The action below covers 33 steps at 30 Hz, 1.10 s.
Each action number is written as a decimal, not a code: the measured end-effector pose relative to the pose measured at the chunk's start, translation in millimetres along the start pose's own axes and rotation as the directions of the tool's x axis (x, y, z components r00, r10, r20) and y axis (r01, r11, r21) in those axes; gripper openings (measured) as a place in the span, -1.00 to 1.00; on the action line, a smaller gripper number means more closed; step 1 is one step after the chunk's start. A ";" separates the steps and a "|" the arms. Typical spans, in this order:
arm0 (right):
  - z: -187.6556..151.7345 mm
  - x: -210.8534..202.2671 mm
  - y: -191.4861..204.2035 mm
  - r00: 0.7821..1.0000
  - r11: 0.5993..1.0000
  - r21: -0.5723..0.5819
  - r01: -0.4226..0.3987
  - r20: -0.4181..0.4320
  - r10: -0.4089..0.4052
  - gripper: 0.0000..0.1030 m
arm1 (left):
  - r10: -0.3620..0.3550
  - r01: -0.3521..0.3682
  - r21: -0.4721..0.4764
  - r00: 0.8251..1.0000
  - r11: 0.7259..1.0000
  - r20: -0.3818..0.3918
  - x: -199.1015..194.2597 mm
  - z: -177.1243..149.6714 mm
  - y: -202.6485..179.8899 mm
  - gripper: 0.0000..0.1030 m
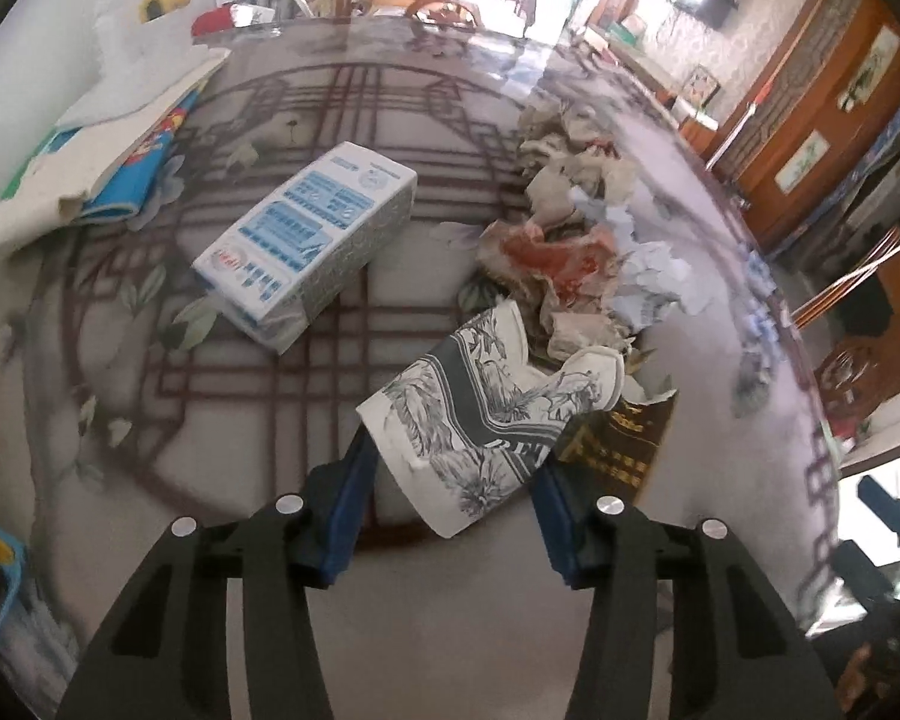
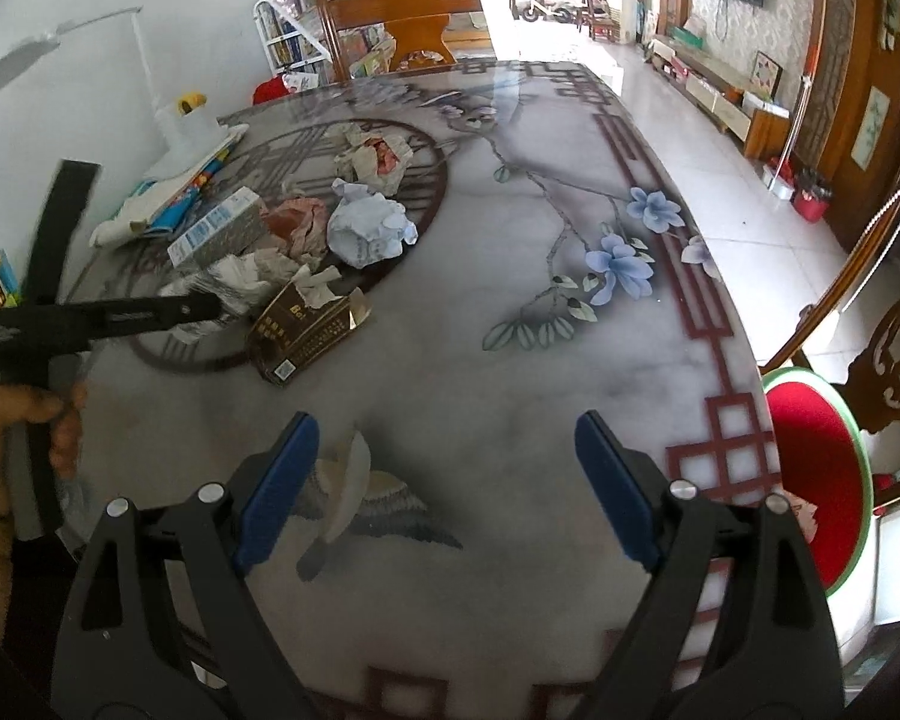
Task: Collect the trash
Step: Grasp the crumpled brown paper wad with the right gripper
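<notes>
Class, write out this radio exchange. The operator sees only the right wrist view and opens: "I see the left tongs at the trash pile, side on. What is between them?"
Observer: A crumpled paper with grey flower print; both pads of the left tongs touch it.
Operator: Is anything crowding that grip?
Observer: The brown box with gold lettering lies right beside the pad on the picture's right, and the paper overlaps it.
Operator: And the carton?
Observer: The blue and white carton lies apart from the paper, up and to the left in the left wrist view, printed face up.
</notes>
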State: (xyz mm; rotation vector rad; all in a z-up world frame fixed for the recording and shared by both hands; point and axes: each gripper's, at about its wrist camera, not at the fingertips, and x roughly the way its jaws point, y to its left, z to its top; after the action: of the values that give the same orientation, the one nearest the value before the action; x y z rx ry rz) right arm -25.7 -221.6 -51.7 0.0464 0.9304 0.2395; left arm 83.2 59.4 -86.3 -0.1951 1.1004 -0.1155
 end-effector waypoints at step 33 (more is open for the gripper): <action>141.5 126.0 123.5 0.999 0.991 -0.135 -0.008 -0.033 0.003 0.66 | -0.258 0.360 -0.363 0.919 0.859 0.299 -66.8 -31.5 71.0 -0.08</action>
State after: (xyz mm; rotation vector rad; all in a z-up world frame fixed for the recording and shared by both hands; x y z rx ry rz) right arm 136.7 -64.2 -48.7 -0.0806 0.9449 0.3087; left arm 24.7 138.3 -57.0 -0.7541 0.8303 -0.1436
